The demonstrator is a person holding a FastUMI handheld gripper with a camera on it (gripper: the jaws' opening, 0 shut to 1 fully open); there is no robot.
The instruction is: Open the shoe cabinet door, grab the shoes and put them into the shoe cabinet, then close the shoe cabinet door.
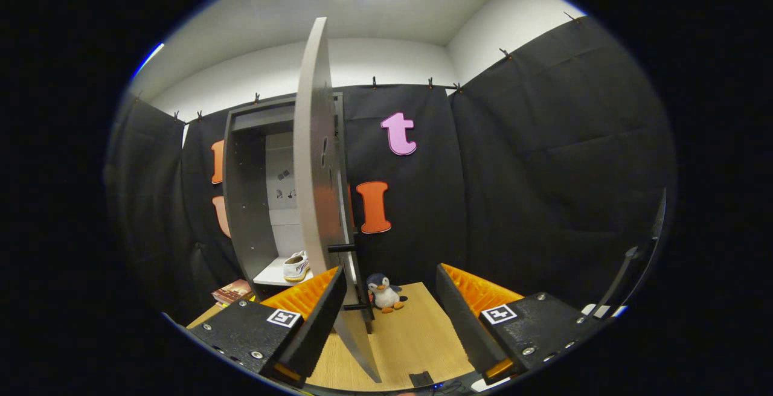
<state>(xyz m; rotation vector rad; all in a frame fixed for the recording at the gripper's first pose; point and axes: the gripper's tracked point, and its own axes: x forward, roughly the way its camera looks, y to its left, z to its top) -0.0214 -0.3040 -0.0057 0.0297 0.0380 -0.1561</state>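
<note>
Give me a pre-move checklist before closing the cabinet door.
1. Shoe inside cabinet: ok, it sits on the lower shelf.
2. Gripper free: ok, fingers open, nothing between them but the door's lower edge.
3. Door state: open, swung out edge-on toward the gripper; not ok until pushed shut.
4. Handle reachable: ok, the black bar sits just above the left finger.
5. Swing path: cannot tell; the penguin stands on the floor right beside the door's foot.
6. Second shoe stowed: cannot tell; the door hides part of the shelf.
</note>
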